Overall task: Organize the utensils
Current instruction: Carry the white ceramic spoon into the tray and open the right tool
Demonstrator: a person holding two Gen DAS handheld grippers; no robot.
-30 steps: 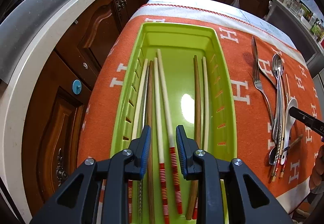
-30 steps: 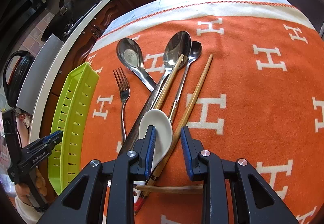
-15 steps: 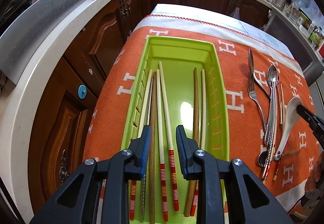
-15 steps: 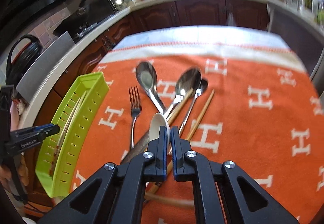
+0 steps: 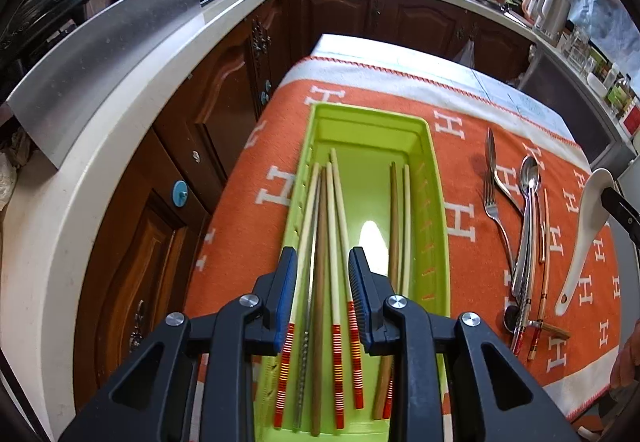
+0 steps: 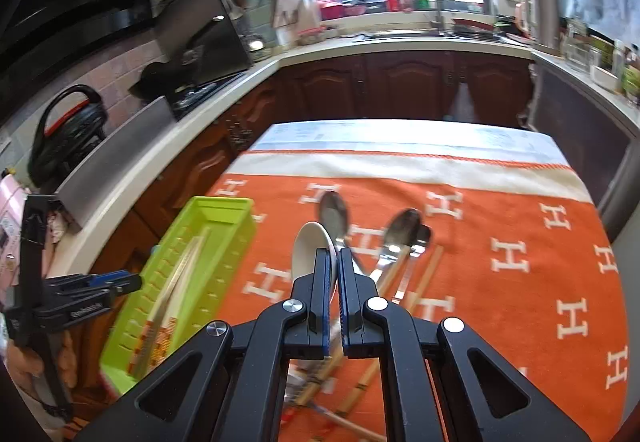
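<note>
Tray (image 5: 434, 178) lies lengthwise on the cloth (image 5: 256, 242), along its left edge. Chopsticks (image 5: 328, 226) lie in tray, parallel to its long sides: one group at left wall, a pair at right wall. Right of tray, on cloth: fork (image 5: 496, 214), then metal spoons (image 5: 528, 210) bunched together. Ceramic spoon (image 6: 310, 250) held off the cloth in right gripper (image 6: 335, 266), above the pile.

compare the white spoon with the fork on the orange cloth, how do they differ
The white spoon is pale and broad, lifted clear of the cloth, pinched by the right gripper. The fork is thin shiny metal with tines, lying flat, untouched. Both are outside the green tray.
</note>
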